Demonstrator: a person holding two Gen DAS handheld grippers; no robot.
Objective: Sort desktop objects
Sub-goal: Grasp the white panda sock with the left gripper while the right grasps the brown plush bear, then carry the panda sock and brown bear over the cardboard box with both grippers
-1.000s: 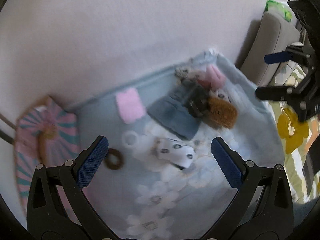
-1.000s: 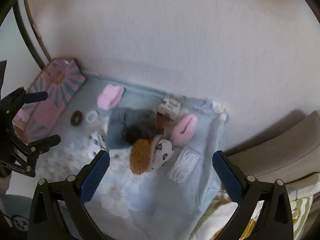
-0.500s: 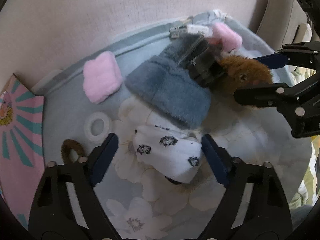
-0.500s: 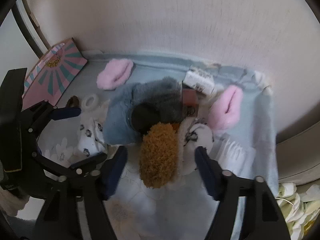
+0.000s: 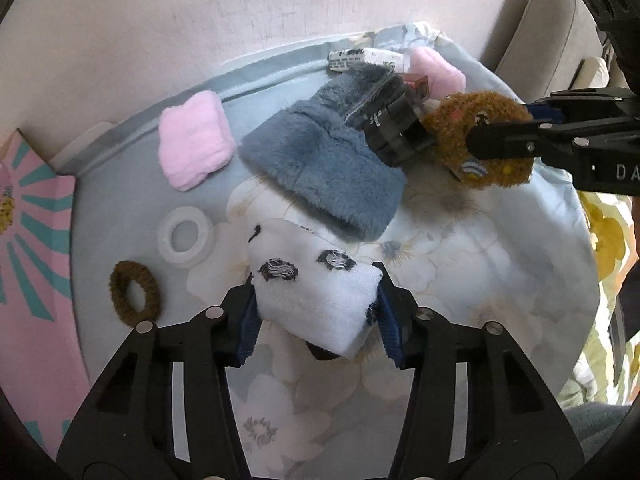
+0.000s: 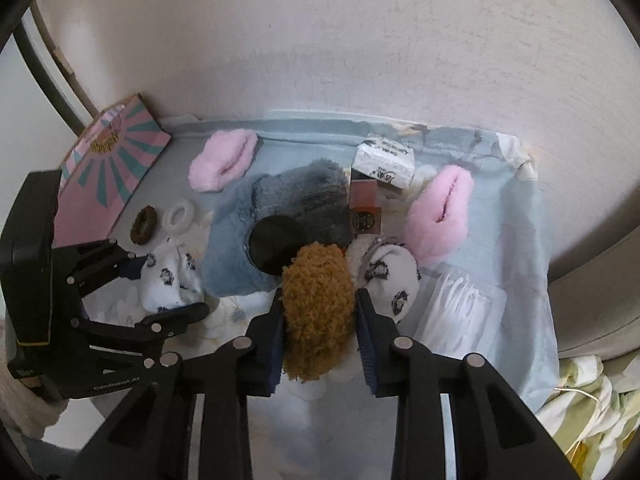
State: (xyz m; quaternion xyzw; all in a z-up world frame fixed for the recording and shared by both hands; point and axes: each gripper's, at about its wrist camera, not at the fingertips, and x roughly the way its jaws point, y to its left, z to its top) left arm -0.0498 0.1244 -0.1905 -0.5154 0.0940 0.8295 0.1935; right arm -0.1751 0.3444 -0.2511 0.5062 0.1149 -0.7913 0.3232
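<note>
My left gripper (image 5: 316, 320) is shut on a white sock with black spots (image 5: 312, 292), which also shows in the right wrist view (image 6: 166, 280). My right gripper (image 6: 320, 320) is shut on a fuzzy brown sock (image 6: 318, 312), seen in the left wrist view (image 5: 484, 144) with a stitched face. Both socks lie on a pale blue floral cloth (image 5: 460, 280). A grey-blue furry piece (image 5: 324, 164) lies in the middle, with a black round object (image 6: 276, 246) on it. A second spotted white sock (image 6: 394, 280) lies just right of the brown one.
Two pink fluffy pieces (image 6: 222, 164) (image 6: 440, 216), a brown hair tie (image 5: 134, 300), a white ring (image 5: 184, 236), a small brown box (image 6: 364, 208), a white packet (image 6: 384, 164) and a clear plastic packet (image 6: 456, 316) lie on the cloth. A pink striped box (image 6: 108, 172) stands left; wall behind.
Both grippers have moved down and forward to the cloth and closed from wide open, the left onto the spotted white sock and the right onto the brown sock.
</note>
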